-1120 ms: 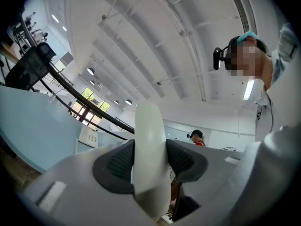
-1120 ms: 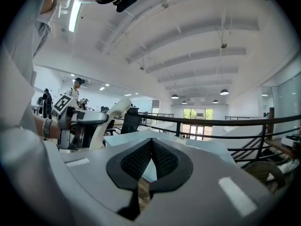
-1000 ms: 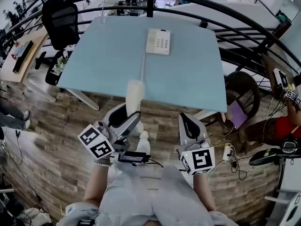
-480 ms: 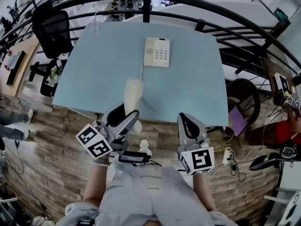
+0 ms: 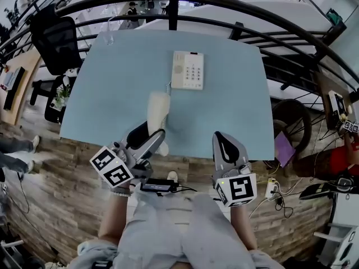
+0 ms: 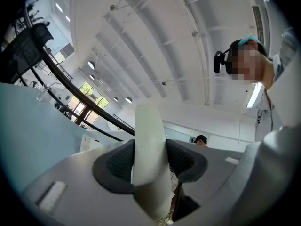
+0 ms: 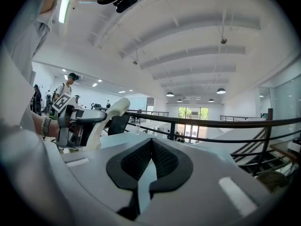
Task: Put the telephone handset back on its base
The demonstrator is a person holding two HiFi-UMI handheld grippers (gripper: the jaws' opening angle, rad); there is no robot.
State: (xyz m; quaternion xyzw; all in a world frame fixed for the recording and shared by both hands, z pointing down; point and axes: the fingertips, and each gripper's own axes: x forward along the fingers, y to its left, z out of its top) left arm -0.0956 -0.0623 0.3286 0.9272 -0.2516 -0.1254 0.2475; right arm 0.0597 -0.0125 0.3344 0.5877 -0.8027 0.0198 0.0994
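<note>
The white telephone base with a keypad sits at the far middle of the pale blue table. A coiled cord runs from it to the cream handset, which is held in the air above the table's near part. My left gripper is shut on the handset's lower end; in the left gripper view the handset stands upright, pinched between the two dark pads. My right gripper hovers at the table's near edge, shut with nothing in it, its pads meeting.
A black curved railing runs behind the table. A black office chair stands at the far left, and a clear glass sits on the table's far left corner. Wooden floor lies below, with cables and gear at the right.
The table and base have come nearer in the head view. My left gripper has carried the handset forward over the table toward the base. The right gripper has moved up to the table's edge.
</note>
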